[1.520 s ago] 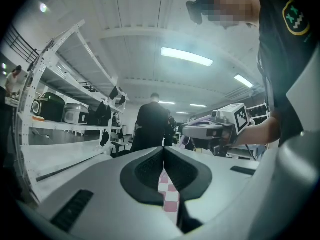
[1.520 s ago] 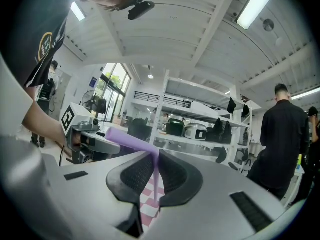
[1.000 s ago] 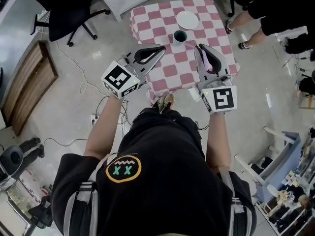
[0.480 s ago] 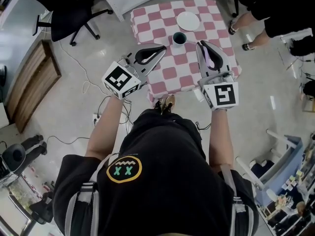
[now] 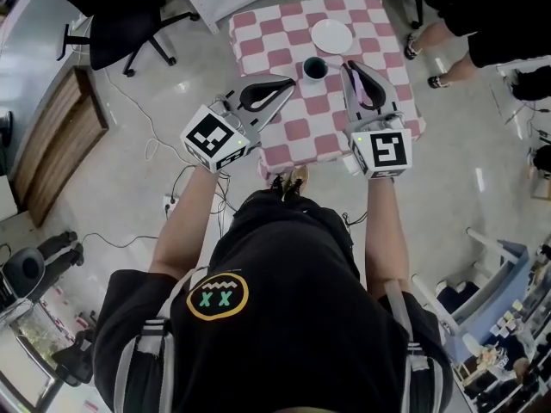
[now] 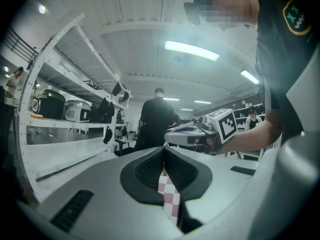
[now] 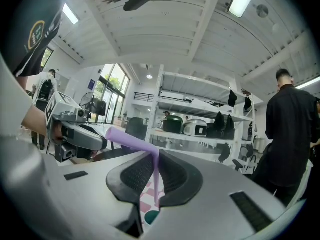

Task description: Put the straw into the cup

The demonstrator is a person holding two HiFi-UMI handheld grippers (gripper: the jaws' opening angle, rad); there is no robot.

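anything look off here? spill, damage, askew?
Nothing much. The purple straw in the right gripper is kinked sideways at its top, likely just its flex joint. The cup stands upright on the checkered table near the white plate; no spill visible.

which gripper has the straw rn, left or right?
The right gripper: the purple straw is pinched between its jaws, bent end sticking out. The left gripper has its jaws together with nothing between them.
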